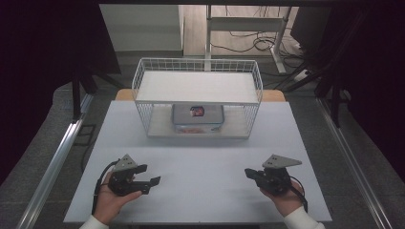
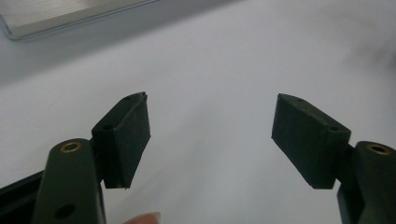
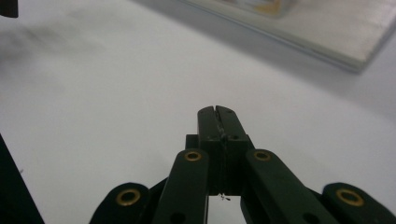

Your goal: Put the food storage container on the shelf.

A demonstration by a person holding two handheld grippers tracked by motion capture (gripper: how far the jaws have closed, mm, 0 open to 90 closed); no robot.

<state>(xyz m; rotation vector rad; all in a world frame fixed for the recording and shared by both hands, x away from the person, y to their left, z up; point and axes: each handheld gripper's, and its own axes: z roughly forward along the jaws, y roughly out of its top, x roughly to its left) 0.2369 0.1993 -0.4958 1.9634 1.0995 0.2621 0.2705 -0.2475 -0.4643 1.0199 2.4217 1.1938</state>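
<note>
On the white table (image 1: 200, 162) stands a white wire rack (image 1: 197, 97) with two shelves. On its lower shelf lies a clear lidded box (image 1: 197, 118) with something red inside. My left gripper (image 1: 149, 175) rests low at the front left, held in a hand, its jaws apart with nothing between them; the left gripper view shows both pads (image 2: 126, 140) spread over bare table. My right gripper (image 1: 249, 173) sits at the front right, pointing left, its jaws pressed together and empty; its fingertips (image 3: 215, 122) meet in the right gripper view.
The rack's base plate (image 3: 327, 32) lies ahead of the right gripper, and its corner (image 2: 60, 18) shows far off in the left gripper view. Metal rails (image 1: 62, 152) run along both table sides. A desk frame and cables (image 1: 253, 38) stand behind.
</note>
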